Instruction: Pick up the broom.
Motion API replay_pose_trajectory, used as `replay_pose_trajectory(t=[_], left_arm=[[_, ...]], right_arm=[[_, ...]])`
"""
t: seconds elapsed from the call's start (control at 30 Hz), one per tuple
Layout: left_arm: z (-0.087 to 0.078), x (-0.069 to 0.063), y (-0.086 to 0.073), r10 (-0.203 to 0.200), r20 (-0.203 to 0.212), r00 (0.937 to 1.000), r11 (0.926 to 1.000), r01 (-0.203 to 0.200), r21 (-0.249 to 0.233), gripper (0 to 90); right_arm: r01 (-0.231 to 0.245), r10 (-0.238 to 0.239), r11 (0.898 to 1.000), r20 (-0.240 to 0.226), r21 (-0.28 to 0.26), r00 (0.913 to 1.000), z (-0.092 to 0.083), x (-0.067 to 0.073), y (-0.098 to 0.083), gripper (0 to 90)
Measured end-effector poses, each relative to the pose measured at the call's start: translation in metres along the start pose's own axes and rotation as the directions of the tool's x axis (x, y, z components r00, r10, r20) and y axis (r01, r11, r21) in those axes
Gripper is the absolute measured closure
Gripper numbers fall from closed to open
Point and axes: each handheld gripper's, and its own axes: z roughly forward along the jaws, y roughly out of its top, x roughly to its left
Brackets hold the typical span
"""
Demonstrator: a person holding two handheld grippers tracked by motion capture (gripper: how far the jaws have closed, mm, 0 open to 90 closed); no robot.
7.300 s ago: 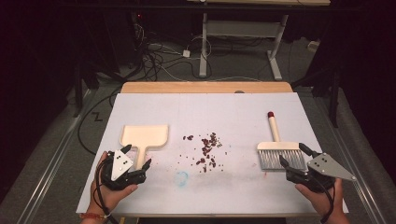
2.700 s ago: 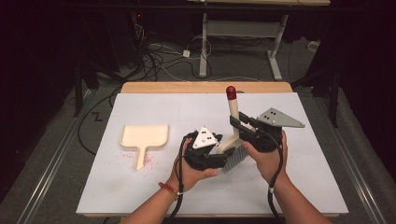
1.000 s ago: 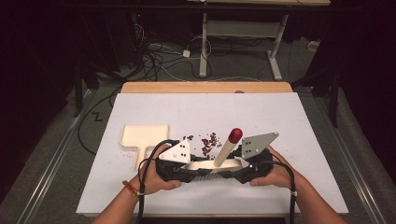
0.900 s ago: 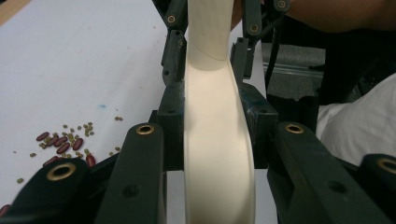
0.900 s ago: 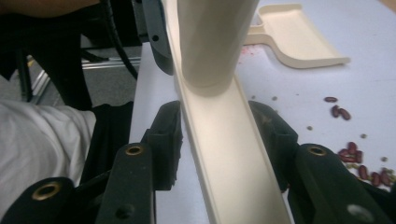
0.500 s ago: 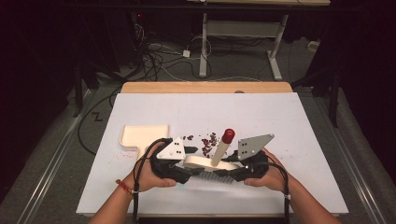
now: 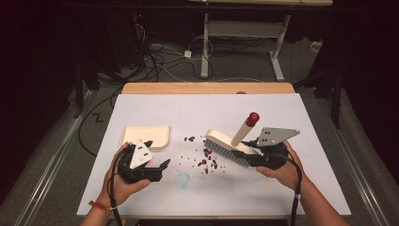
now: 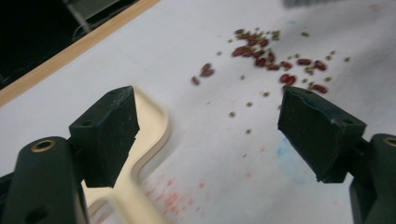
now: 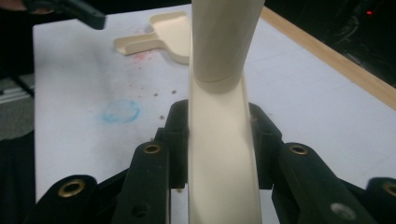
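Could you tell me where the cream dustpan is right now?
In the high view the dustpan lies flat on the left half of the white table, just beyond the open left gripper, with the scattered beans to its right.

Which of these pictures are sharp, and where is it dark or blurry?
High view: white table evenly lit, the floor around it very dark. Left gripper view: beans soft, the dustpan edge blurred near the jaws. Right gripper view: the brush handle looms close and soft; background dim.

The right gripper [image 9: 219, 140] clamps the cream brush [image 9: 224, 154]; a dustpan [image 9: 163, 35] lies beyond.
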Motion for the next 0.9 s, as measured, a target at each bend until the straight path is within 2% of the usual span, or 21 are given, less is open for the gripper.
replay_pose_trajectory(t=[0.03,0.07,0.13,0.17,0.23,0.3,0.33,0.43,0.47,0.53,0.7,0.8,0.9], left_arm=[[-0.002,0.002,-0.005,-0.008,-0.019,0.9998,1.0,0.008,-0.002,19.6],[-0.005,0.004,-0.009,0.002,-0.037,0.9993,1.0,-0.002,-0.008,19.6],[-0.008,0.004,-0.018,-0.012,-0.065,0.9978,0.9999,0.011,-0.009,19.6],[-0.009,0.003,-0.023,-0.027,-0.075,0.9968,0.9996,0.027,-0.001,21.3],[-0.01,-0.001,-0.032,-0.023,-0.108,0.9939,0.9997,0.022,-0.002,22.1],[-0.011,-0.004,-0.038,-0.029,-0.117,0.9927,0.9996,0.028,-0.006,22.2],[-0.012,-0.005,-0.04,-0.027,-0.123,0.992,0.9996,0.027,-0.004,22.2],[-0.011,-0.005,-0.042,-0.061,-0.133,0.9892,0.9981,0.061,-0.008,21.6],[-0.011,-0.005,-0.042,-0.068,-0.139,0.988,0.9977,0.067,-0.006,21.6],[-0.011,-0.004,-0.043,-0.072,-0.145,0.9867,0.9974,0.073,-0.004,20.1],[-0.013,-0.003,-0.047,-0.088,-0.151,0.9845,0.9961,0.088,-0.007,20.1],[-0.013,-0.003,-0.049,-0.093,-0.149,0.9846,0.9957,0.093,-0.004,19.8],[-0.014,-0.004,-0.05,-0.08,-0.153,0.9849,0.9966,0.082,0.005,19.3]], right_arm=[[-0.02,0.02,1.0,0.023,-0.011,0.9995,-0.002,-0.006,-0.002,67.1],[-0.02,0.02,1.0,0.023,-0.011,0.9995,-0.002,-0.006,-0.002,67.1],[-0.041,0.041,0.999,0.027,-0.014,0.9988,-0.005,-0.01,-0.003,67.1],[-0.052,0.052,0.998,0.033,-0.023,0.9981,-0.007,-0.013,-0.005,67.1],[-0.054,0.055,0.998,0.044,-0.02,0.9975,-0.008,-0.015,-0.005,67.0],[-0.065,0.066,0.998,0.098,-0.011,0.993,-0.009,-0.017,-0.006,67.1],[-0.065,0.066,0.998,0.098,-0.011,0.993,-0.009,-0.017,-0.006,67.1],[-0.063,0.064,0.998,0.153,-0.009,0.9861,-0.011,-0.023,-0.01,67.1],[-0.063,0.064,0.998,0.153,-0.009,0.9861,-0.011,-0.023,-0.01,67.1],[-0.069,0.068,0.998,0.193,-0.002,0.9789,-0.01,-0.028,-0.012,67.1],[-0.111,0.113,0.994,0.226,-0.02,0.9676,-0.012,-0.044,-0.019,67.1],[-0.125,0.127,0.992,0.265,-0.023,0.956,-0.012,-0.052,-0.022,67.1],[-0.138,0.135,0.99,0.298,-0.01,0.9449,-0.01,-0.059,-0.026,67.1]])
